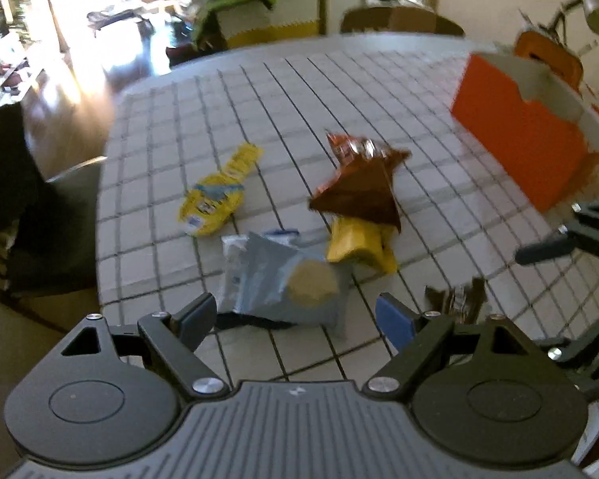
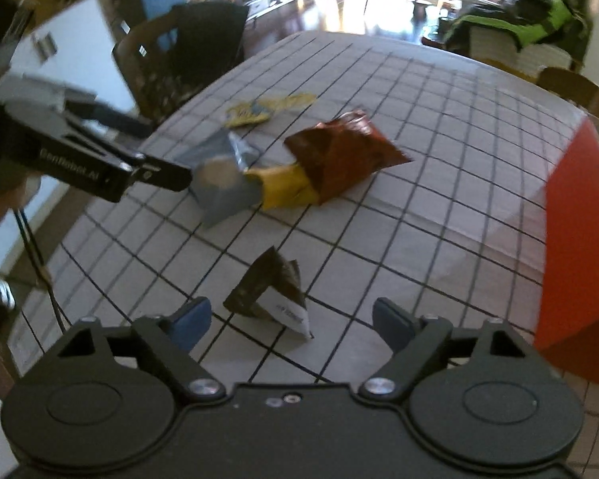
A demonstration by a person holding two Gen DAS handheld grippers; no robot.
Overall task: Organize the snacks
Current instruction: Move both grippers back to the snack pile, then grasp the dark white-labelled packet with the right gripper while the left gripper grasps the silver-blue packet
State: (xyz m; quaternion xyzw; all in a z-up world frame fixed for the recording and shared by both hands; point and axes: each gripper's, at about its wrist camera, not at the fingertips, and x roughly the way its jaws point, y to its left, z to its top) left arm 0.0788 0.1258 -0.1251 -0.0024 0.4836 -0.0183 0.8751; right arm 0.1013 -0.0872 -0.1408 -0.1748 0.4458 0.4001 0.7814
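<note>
While both claws hung wide open and empty:
Left claw: at grey packet.
Right claw: over dark packet.
Risk: crinkly bags could slip, missing orange box.

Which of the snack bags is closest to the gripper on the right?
The small dark bag with a white end. It lies alone just ahead of the open right gripper, while the grey bag, yellow bag and brown bag cluster farther off.

On the table, seen from the left wrist, the cookie bag lies nearest at 6 o'clock. Two stacked bags sit just behind it toward 1 o'clock, a flat packet at 11, and the box well apart at 2.
</note>
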